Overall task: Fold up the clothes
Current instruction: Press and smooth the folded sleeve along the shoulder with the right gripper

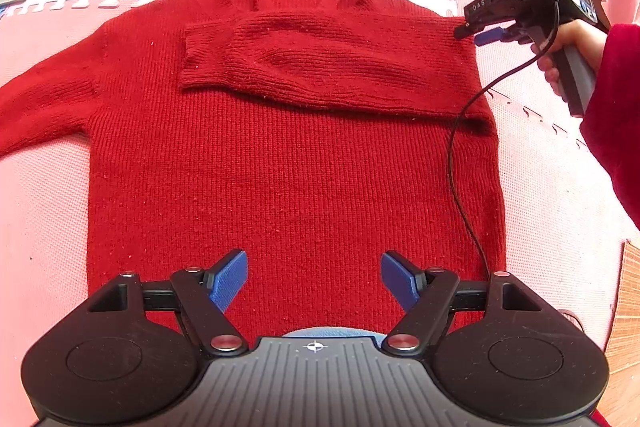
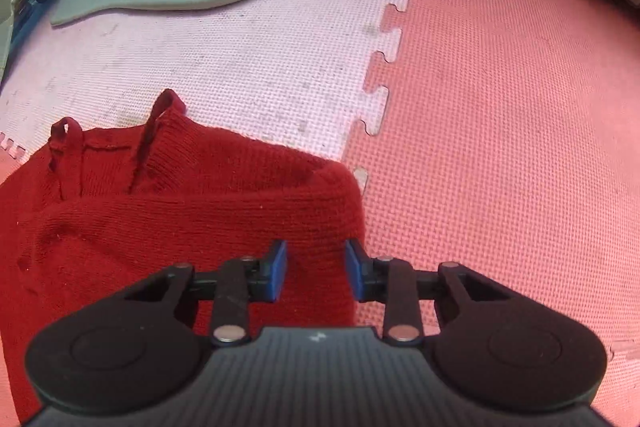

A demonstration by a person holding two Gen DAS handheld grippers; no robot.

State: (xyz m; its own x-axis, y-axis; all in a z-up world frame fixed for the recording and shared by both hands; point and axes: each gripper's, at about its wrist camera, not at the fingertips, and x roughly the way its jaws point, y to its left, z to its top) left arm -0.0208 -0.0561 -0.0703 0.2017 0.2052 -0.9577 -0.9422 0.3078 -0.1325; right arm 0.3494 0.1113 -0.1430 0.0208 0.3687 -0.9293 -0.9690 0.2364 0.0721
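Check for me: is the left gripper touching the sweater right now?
Cannot tell. The left wrist view shows the left gripper open above the sweater near its hem, grasping no fabric, but that forward-looking angle does not reveal a gap or contact beneath the fingertips.

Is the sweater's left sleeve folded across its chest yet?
No, in the left wrist view the red sweater's left sleeve lies stretched out on the foam mat; only the right sleeve is folded across.

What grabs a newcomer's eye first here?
The red knit sweater spread flat on the pink foam mat, one sleeve folded across its chest. The left gripper hovers open above the hem; the right gripper sits open at the sweater's shoulder fold.
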